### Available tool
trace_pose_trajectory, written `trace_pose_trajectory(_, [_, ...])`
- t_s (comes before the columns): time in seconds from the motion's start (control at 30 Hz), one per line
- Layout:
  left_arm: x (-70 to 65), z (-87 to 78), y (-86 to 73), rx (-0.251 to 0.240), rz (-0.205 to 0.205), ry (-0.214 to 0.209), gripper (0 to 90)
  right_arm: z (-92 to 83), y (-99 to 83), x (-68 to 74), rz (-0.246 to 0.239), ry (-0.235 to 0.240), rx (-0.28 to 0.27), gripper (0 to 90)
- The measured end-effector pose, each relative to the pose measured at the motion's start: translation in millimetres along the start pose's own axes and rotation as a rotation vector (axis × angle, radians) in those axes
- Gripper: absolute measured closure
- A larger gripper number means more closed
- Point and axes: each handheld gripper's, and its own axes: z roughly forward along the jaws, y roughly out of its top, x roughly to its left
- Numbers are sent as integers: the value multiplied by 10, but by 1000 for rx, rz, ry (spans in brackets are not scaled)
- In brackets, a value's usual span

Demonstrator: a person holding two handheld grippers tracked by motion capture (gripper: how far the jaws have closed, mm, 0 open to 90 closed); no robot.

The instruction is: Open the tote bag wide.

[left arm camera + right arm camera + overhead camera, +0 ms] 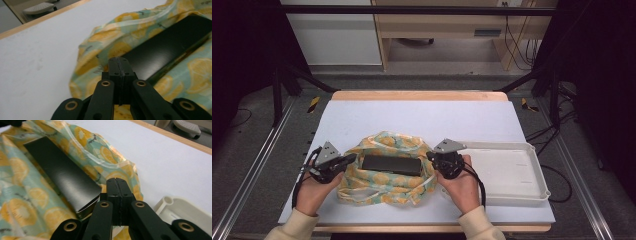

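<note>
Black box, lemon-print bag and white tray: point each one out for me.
black box [391, 164], high view, middle of its top face
lemon-print bag [382, 191], high view, near side of the fabric
white tray [539, 172], high view, right rim

Even overhead light makes the white table [422, 117] bright in the centre of the high view while the left and right edges stay almost black, and in both gripper views the near black jaws and the far upper corners are blurred.
</note>
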Motion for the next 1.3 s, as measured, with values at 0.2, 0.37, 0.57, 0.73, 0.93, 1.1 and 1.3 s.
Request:
trace_pose_trajectory(0.2, [-111,-9,-86,5,-18,-43,900,-45,-87,32,-1,-10,-4,900])
trace_pose_trajectory(0.37, [-201,-22,-175,54,22,-58,900,-25,-155,69,-4,0,10,900])
trace_pose_trajectory(0.57, [-323,56,-263,135,68,-77,900,-31,-161,206,-32,15,18,900])
trace_pose_trajectory(0.73, [-334,117,-340,187,76,-82,900,29,-203,316,-52,37,46,900])
trace_pose_trajectory(0.93, [-372,120,-360,203,80,-105,900,62,-255,344,-55,37,72,900])
trace_pose_trajectory(1.1, [-426,130,-381,216,86,-128,900,109,-293,406,-65,48,105,900])
trace_pose_trajectory(1.3, [-500,133,-379,230,107,-145,900,151,-348,375,-65,28,148,900])
